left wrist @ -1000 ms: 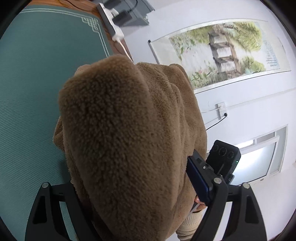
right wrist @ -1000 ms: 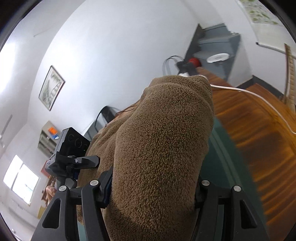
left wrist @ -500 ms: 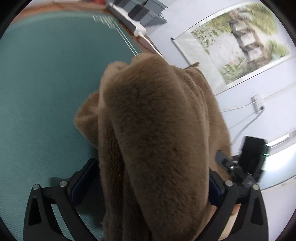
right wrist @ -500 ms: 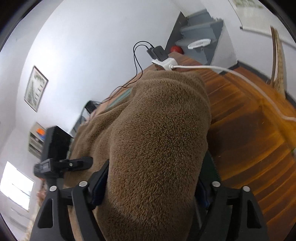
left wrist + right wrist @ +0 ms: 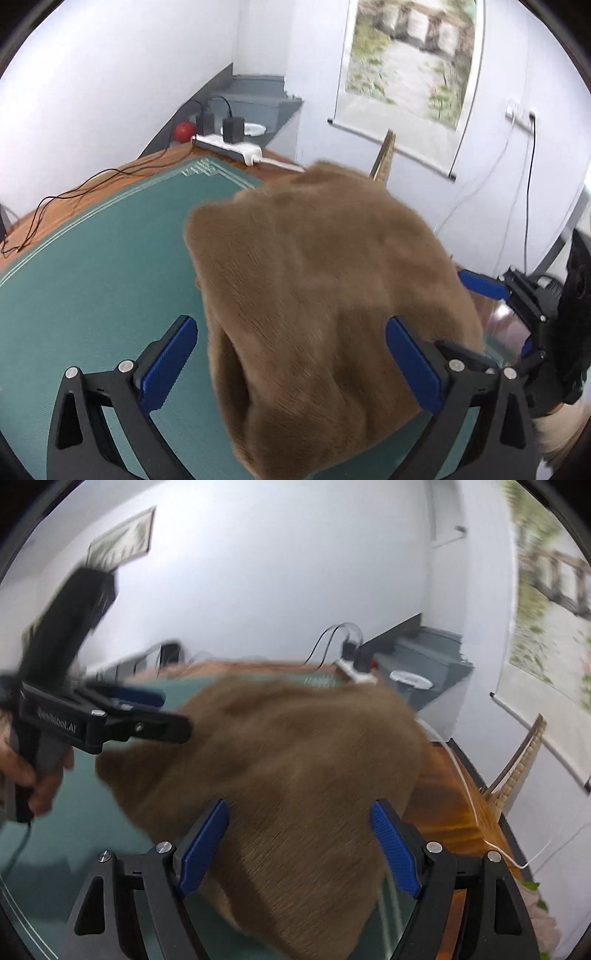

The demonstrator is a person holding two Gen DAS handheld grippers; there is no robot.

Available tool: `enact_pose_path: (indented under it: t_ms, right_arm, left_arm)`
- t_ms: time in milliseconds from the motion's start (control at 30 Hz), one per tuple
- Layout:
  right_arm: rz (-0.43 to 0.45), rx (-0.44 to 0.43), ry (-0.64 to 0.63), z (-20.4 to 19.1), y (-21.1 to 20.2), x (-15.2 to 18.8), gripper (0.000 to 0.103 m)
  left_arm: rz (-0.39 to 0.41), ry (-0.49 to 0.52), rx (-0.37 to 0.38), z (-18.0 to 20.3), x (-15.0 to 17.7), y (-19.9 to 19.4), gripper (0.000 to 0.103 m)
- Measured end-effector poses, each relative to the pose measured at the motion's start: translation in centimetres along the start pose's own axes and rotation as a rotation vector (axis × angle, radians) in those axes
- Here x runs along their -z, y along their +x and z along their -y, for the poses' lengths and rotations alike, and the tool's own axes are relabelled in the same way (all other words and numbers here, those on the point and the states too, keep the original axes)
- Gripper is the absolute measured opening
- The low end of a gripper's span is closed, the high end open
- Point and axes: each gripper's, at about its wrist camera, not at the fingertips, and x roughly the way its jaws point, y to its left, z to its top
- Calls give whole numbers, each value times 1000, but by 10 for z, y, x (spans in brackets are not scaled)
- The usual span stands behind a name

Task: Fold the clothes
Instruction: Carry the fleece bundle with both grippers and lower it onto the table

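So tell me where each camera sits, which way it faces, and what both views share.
Left wrist: on the left gripper, looking down over the fleece and mat toward the corner; its own fingers show, the right gripper at right.
Right wrist: on the right gripper, facing the same corner; the left gripper and a hand at left.
Shared: fleece, mat, power strip, scroll.

White walls (image 5: 110, 74) meet in a corner behind a wooden surface (image 5: 454, 812) overlaid with a green mat (image 5: 92, 258). In that corner stands a grey stepped cabinet (image 5: 258, 99). Right of the cabinet hangs a landscape scroll painting (image 5: 410, 55), and further right a wall socket (image 5: 519, 110) trails cables. A white power strip (image 5: 229, 146) lies just before the cabinet, a red ball (image 5: 184, 130) beside it. A small framed picture (image 5: 120, 542) hangs on the wall left of the cabinet.
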Motion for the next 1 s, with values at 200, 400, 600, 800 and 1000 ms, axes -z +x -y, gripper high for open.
enact_pose_path:
  t_ms: [200,400,600,800,1000]
  right_arm:
    - [-113,3,25,3,27,6,85]
    - [-116,38,29,-4,29,11,88]
    - [-99,54,101,5,25,11,102]
    - [-91,43,372,26,-9,30,102]
    - [-66,167,378,10,-45,50,102]
  left_arm:
    - [-60,-69,17,-19,43,19,103]
    - [-22,-48,-24,-14,50,18,103]
    - [-14,-160,-10,-21,64,2,103]
    - [79,-175,-178,-4,84,-41,103]
    - [184,-80,-367,28,93,-74,103]
